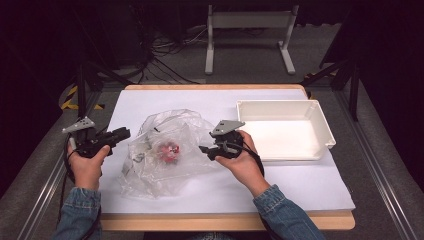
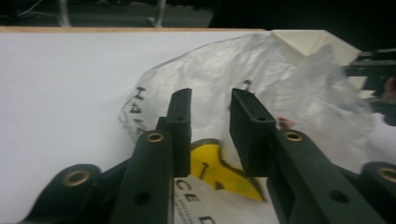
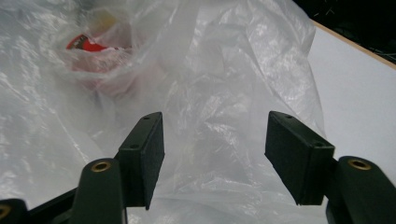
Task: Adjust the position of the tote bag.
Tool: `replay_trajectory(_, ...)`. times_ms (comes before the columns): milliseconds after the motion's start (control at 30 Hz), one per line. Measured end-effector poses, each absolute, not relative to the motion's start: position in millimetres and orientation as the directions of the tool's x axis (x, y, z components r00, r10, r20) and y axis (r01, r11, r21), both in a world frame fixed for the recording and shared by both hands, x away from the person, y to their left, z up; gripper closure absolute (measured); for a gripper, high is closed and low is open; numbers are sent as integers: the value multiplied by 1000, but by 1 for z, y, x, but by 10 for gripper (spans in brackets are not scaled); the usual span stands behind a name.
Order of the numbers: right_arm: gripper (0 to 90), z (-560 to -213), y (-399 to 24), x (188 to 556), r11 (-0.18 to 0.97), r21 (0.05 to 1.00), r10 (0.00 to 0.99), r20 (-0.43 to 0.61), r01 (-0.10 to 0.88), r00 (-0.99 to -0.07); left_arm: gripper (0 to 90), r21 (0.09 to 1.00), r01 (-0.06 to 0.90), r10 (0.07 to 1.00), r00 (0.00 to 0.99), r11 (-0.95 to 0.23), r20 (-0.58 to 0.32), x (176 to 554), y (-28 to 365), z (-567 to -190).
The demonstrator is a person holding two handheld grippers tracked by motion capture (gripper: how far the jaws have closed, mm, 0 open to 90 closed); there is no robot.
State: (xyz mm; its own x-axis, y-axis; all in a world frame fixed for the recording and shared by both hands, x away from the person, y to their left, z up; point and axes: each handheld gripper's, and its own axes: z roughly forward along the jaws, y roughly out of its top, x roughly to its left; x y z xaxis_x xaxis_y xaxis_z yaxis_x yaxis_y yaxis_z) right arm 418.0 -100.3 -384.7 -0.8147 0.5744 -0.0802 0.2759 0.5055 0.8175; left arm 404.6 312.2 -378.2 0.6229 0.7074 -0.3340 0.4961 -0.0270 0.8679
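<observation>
A clear plastic bag lies crumpled on the white table, left of centre, with a red item showing through its film near the middle. In the left gripper view the bag carries black lettering and a yellow printed patch on its near side; in the right gripper view the bag spreads across the table, and the red item sits in the folds at the far left.

The left gripper is held just beside the bag's left edge, pointing right toward it, in the person's left hand. Seen along its own length, the left gripper has its jaws a narrow gap apart with nothing pressed between the pads; the bag lies beyond and below them. No grip on the film can be made out.

The right gripper is held at the bag's right edge, pointing left, in the right hand. From its own camera, the right gripper has its jaws wide apart, over the film but not clamped on it.

A white tray stands on the right far part of the table, just right of the right hand. Denim sleeves come in from the near edge. Beyond the table's far edge, a white frame stands on the dark floor among cables.
</observation>
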Motion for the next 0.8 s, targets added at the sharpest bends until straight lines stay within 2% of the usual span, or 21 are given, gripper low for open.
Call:
replay_trajectory(133,377,-381,-102,416,496,827,572,-82,265,-816,529,863,505,655,656,-10,-376,400,307,-371)
replay_trajectory(333,362,-367,-99,407,466,855,542,-73,227,-837,493,818,571,646,649,-63,-403,409,292,-381)
replay_trajectory(367,359,-364,-98,404,461,860,529,-68,219,-846,529,811,581,637,652,-72,-411,410,291,-383)
replay_trajectory(500,336,-358,-91,399,440,877,492,-55,194,-869,860,806,575,607,692,-136,-391,411,284,-385)
replay_trajectory(533,327,-357,-89,400,420,885,485,-34,199,-874,899,808,572,608,694,-141,-385,411,283,-385)
replay_trajectory(800,308,-358,-69,422,367,893,492,51,260,-869,900,813,547,611,718,-199,-334,410,274,-382)
